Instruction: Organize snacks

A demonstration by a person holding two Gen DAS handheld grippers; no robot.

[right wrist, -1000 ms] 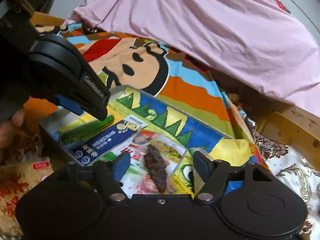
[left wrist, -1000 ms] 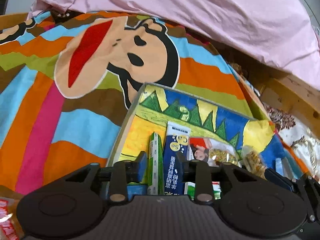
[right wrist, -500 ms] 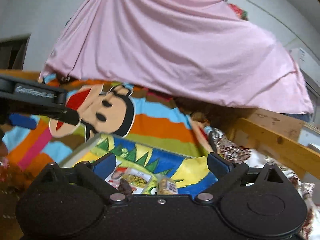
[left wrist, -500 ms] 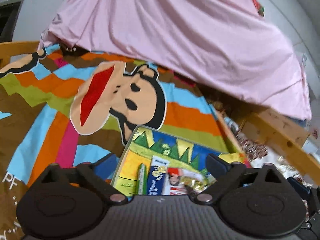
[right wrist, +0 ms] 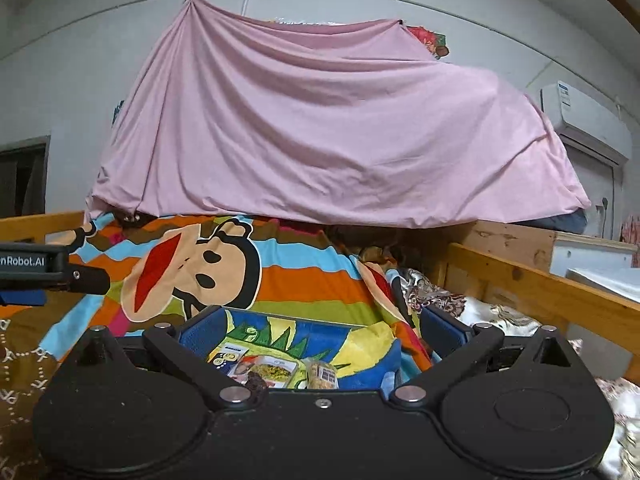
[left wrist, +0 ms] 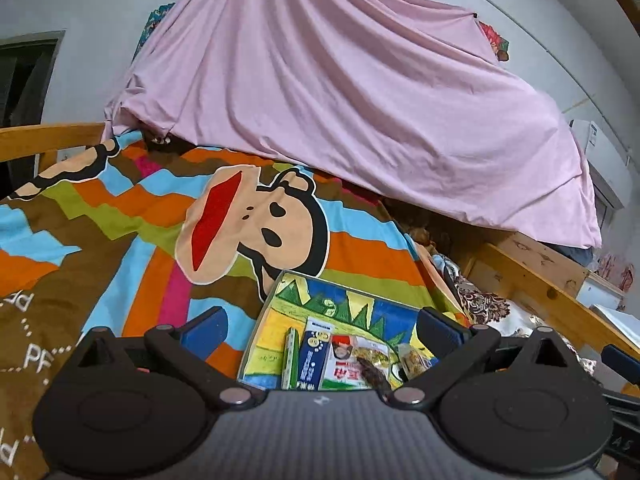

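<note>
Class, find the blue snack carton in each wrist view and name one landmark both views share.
Left wrist: the blue carton lies low in the middle, in the tray, beside a green packet.
Right wrist: only its top end shows, low and left of middle.
Shared landmark: the monkey face on the blanket.

The right claw [right wrist: 320, 320] has just spread its jaws wide, with nothing gripped between them. Past its blue pads [right wrist: 440, 326] lies a tray [right wrist: 280, 316] on the striped blanket [right wrist: 304, 280], holding a blue packet [right wrist: 226, 356], a red-and-yellow packet [right wrist: 268, 366] and a small clear bag [right wrist: 322, 374]. Far ahead hangs a pink sheet [right wrist: 320, 128], and the left claw [right wrist: 52, 274] juts in beside it at the left.
</note>
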